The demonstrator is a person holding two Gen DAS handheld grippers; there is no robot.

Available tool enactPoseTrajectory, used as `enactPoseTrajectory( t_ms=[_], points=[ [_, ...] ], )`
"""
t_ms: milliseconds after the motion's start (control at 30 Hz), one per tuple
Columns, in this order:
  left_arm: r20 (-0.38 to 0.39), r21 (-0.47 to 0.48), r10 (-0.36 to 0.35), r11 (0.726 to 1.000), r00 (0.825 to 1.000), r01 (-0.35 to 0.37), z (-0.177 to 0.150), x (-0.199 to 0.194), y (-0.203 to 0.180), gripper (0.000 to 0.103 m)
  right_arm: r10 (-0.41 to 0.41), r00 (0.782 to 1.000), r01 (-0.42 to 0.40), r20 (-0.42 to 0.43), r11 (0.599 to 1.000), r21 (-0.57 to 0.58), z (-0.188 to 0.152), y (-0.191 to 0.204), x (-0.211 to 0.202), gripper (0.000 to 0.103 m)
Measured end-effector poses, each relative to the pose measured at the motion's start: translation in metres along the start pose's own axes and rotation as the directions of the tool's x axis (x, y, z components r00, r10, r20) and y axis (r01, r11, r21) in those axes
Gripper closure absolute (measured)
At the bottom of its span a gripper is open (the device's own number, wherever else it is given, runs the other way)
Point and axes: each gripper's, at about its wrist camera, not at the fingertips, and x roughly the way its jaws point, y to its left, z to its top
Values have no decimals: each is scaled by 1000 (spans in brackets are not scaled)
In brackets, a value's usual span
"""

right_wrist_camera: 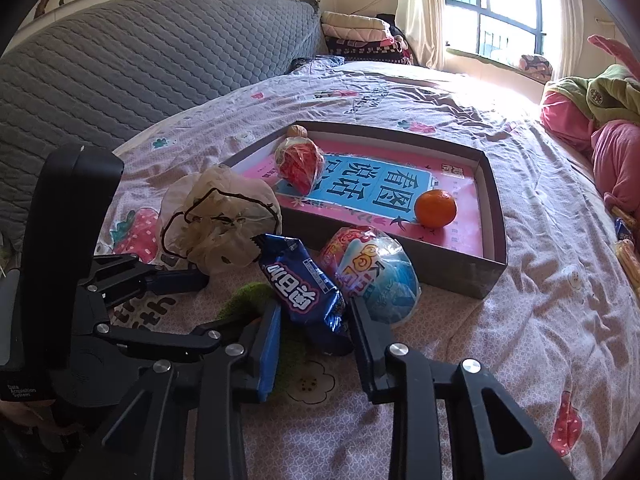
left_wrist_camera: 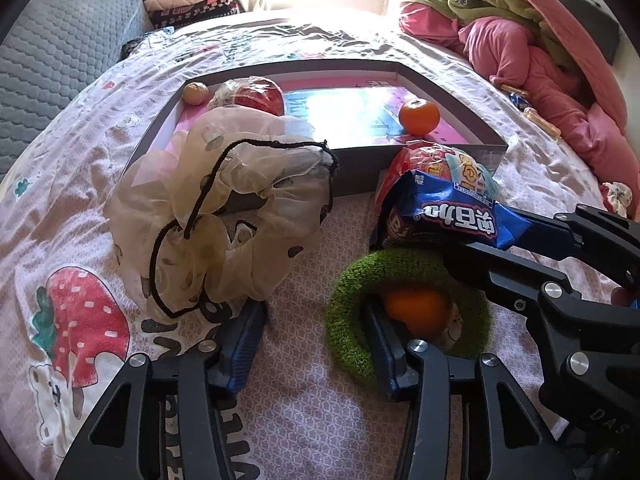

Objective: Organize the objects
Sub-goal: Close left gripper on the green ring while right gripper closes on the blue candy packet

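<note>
A shallow grey box (left_wrist_camera: 472,146) (right_wrist_camera: 494,200) lies on the bed, holding an orange (left_wrist_camera: 419,117) (right_wrist_camera: 435,208), a red netted packet (left_wrist_camera: 256,94) (right_wrist_camera: 300,164) and a walnut (left_wrist_camera: 195,92) (right_wrist_camera: 297,131). My left gripper (left_wrist_camera: 316,344) is open; its right finger reaches into a green fuzzy ring (left_wrist_camera: 348,312) around a second orange (left_wrist_camera: 418,310). A sheer cream scrunchie (left_wrist_camera: 216,216) (right_wrist_camera: 218,216) lies beside it. My right gripper (right_wrist_camera: 314,332) is closed around a blue snack packet (right_wrist_camera: 300,280) (left_wrist_camera: 452,208). A round red-blue snack bag (right_wrist_camera: 372,272) (left_wrist_camera: 440,162) lies before the box.
A grey quilted headboard (right_wrist_camera: 120,64) stands at the left. Pink and green bedding (left_wrist_camera: 520,48) is piled at the right, with small wrapped snacks (right_wrist_camera: 628,252) near it. Folded blankets (left_wrist_camera: 188,0) sit by the window.
</note>
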Motion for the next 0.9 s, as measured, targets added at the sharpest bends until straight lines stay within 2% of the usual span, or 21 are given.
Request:
enactPoseTrajectory(
  t_ms=[133,200,533,900],
  points=[
    [0,11,-32,999,999,32,1,0,-5,81,15,1000,-15,5,1000,19,0,-3,-1,72],
    [-1,17,-39,999,999,39,1,-1,-8,86,18,1000,-18,7,1000,24,0,-4,-1,73],
    [39,-15,-85,996,996,85,2,-13,-6,89,27,999,-28,30,998,47,-1,-7,-4,74],
    [48,-30,-88,996,995,90,1,-24,-4,89,38,997,-41,61,998,52,0,-6,-13,75]
  ],
)
